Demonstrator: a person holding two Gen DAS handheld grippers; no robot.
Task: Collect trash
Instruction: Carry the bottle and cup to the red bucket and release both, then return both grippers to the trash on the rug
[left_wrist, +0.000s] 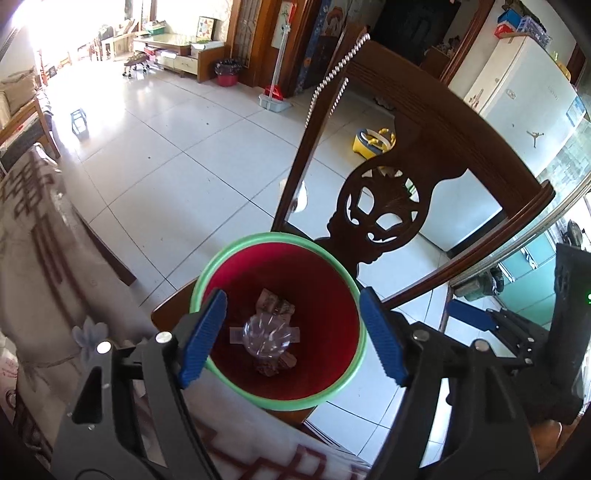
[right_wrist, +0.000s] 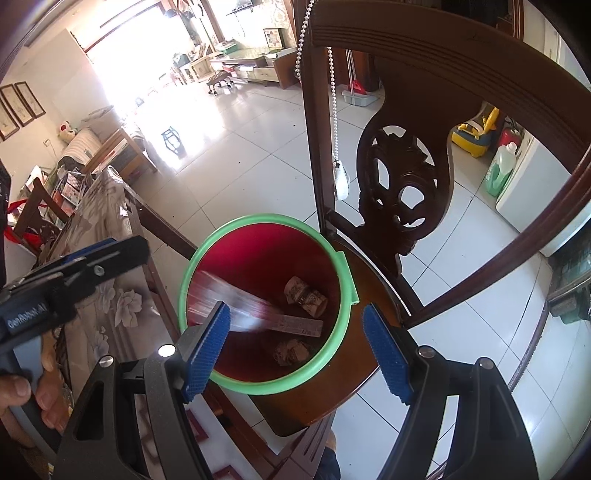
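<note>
A red plastic bin with a green rim (left_wrist: 334, 397) stands on the seat of a dark carved wooden chair (left_wrist: 424, 177), near the seat's front edge, just beside the edge of a tabletop covered with a floral cloth under clear film (left_wrist: 44, 258). Both tools hang above the bin's mouth. The left tool (left_wrist: 291, 338) has its blue ribbed fingers (left_wrist: 203, 338) spread wide, one over each side of the rim, holding nothing. The right tool (right_wrist: 295, 349) is likewise spread wide and empty, its fingers (right_wrist: 207, 347) over the near rim.

Inside the bin, on the bottom, lies a crushed clear plastic bottle (left_wrist: 267, 336) on top of crumpled brown paper scraps (right_wrist: 306, 295) and a flat strip of cardboard (right_wrist: 295, 325). In the right wrist view the bottle (right_wrist: 229, 299) shows as a pale motion-blurred streak against the near inner wall, so its exact lie there cannot be told.

A beaded chain with a small white pendant (right_wrist: 341, 177) hangs from the chair's back post
</note>
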